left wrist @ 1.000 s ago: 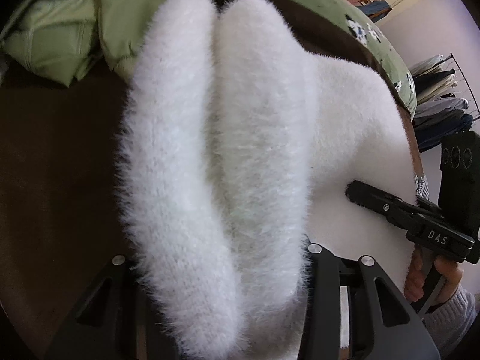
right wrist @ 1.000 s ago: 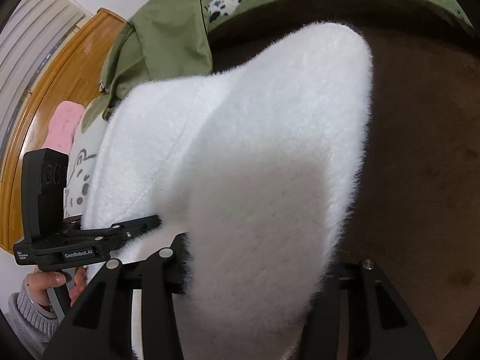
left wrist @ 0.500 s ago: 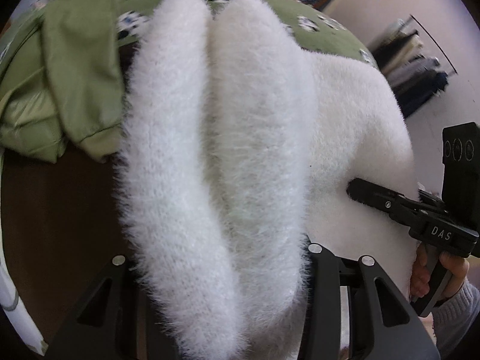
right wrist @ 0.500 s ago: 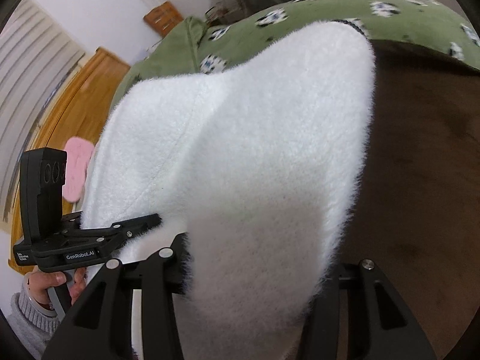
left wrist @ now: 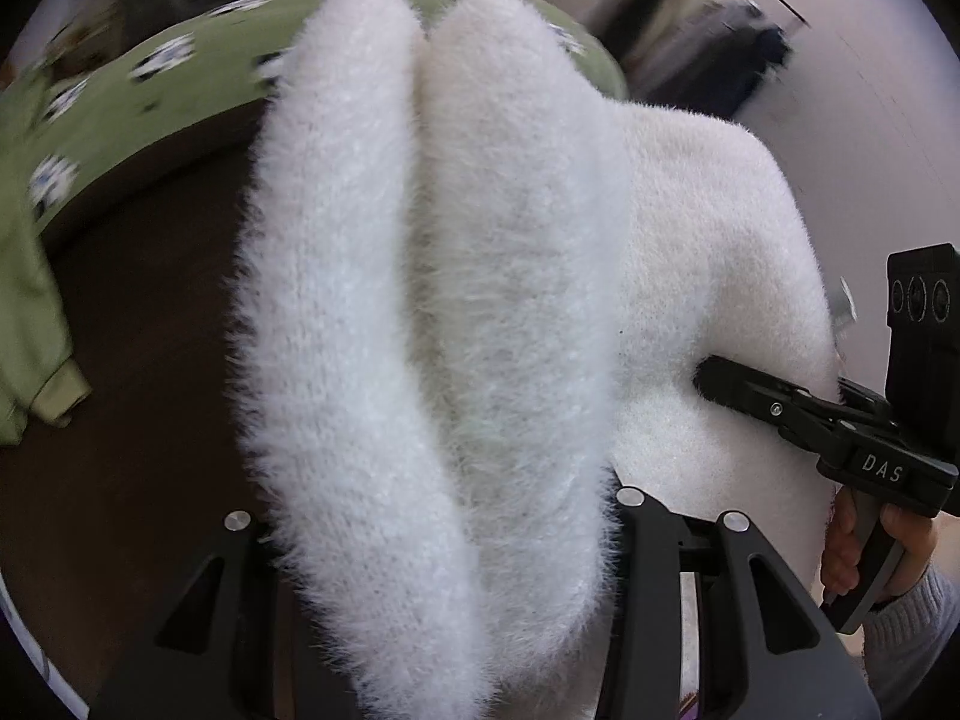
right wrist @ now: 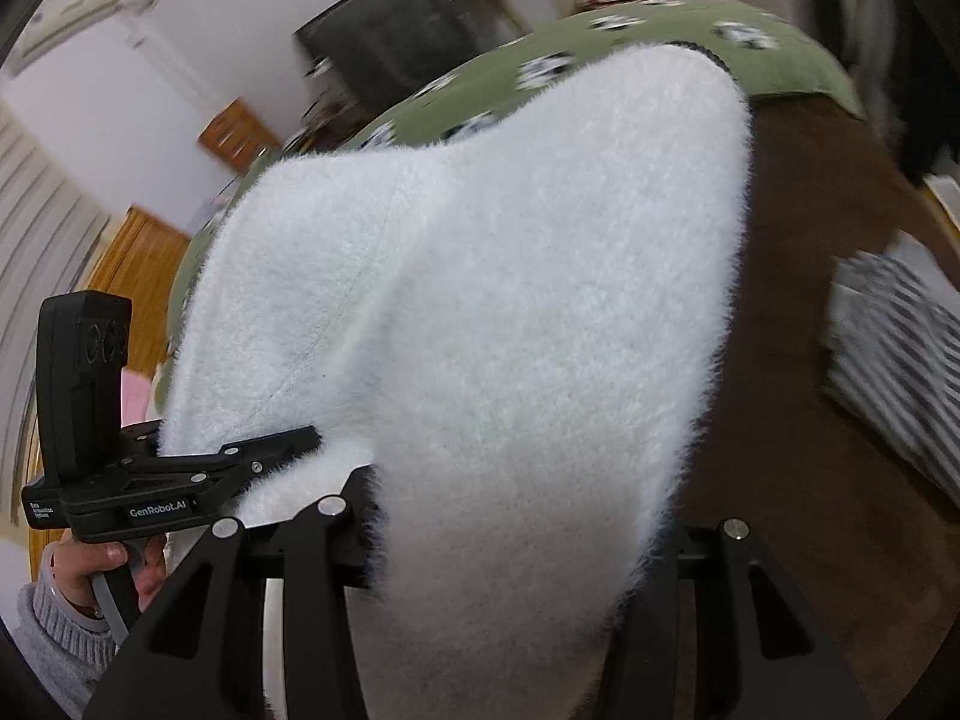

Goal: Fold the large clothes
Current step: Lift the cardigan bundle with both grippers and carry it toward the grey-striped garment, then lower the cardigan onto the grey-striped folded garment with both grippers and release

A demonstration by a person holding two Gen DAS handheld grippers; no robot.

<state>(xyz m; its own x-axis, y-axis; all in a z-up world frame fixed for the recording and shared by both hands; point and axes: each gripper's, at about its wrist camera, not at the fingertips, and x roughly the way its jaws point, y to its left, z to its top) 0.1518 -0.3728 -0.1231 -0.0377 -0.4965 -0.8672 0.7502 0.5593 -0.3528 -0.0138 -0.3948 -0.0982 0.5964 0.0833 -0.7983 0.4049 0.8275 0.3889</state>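
Garment: a white fluffy sweater [left wrist: 528,276] hangs lifted between both tools, above the brown bed surface [left wrist: 138,324].
Left gripper [right wrist: 282,450]: clamped on a thick bunch of the sweater, two fuzzy rolls running away from it.
Right gripper [left wrist: 720,381]: closed on the opposite edge, jaws part-way apart around the pile.
Axis: the held edge spans side to side between the tools; neither hand is nearer.
Beyond: green patterned bedding [right wrist: 648,42], striped cloth [right wrist: 894,348].
Change: both hands have risen; more room and bedding shows than a second ago.
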